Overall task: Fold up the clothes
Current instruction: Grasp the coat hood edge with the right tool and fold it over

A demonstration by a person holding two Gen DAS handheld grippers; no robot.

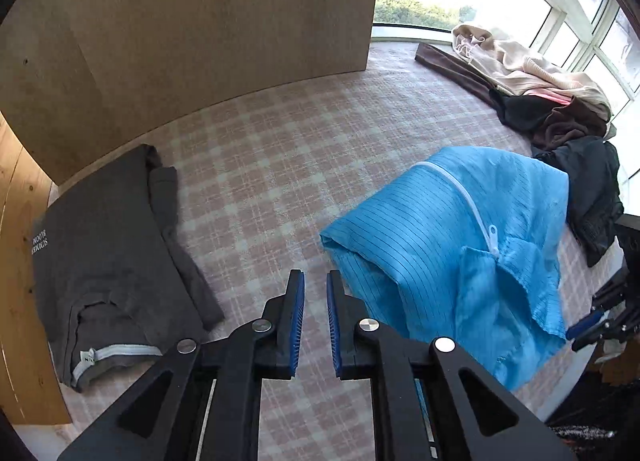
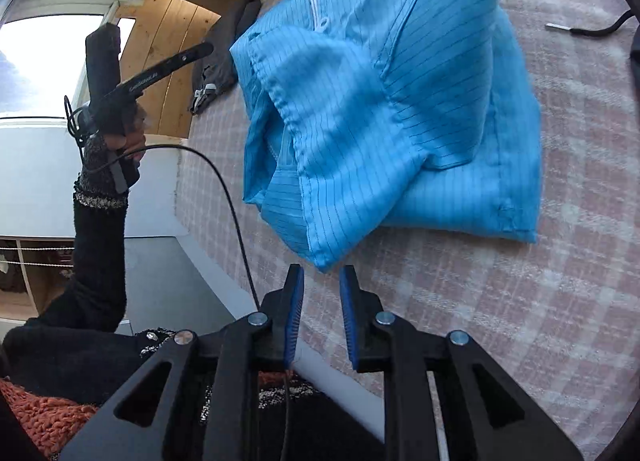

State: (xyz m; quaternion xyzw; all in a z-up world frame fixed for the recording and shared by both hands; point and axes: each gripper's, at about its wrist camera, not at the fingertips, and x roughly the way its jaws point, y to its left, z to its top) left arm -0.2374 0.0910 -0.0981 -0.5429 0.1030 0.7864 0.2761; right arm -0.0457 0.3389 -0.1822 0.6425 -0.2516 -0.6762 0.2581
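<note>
Lying flat at far left on the checked pink cover (image 1: 272, 165), against a wooden panel (image 1: 192, 21): dark grey top (image 1: 108, 261), folded, white lettering near its upper edge, one sleeve trailing toward centre. Surface may be a bed or a worktop; cannot tell which.

Left hand-held gripper (image 1: 316, 325): blue-padded fingers slightly spread, narrow gap, nothing between them, above bare cover between the grey top and the blue garment. Seen also from the right wrist view (image 2: 200, 51), held up in a hand (image 2: 120, 133) with a black sleeve (image 2: 96, 245), cable hanging from it.

Centre right: blue striped jacket (image 1: 452, 245) with white zip (image 1: 472, 209), partly folded into a loose bundle, upper layer bunched and puffed, collar end toward the near edge.

Right hand-held gripper (image 2: 322, 317): fingers spread, empty, just short of the jacket's nearest corner, not touching it.

Far right, by the window (image 1: 560, 13): heap of unfolded clothes (image 1: 540, 101), cream, brown and black, well apart from the jacket's zip side.
</note>
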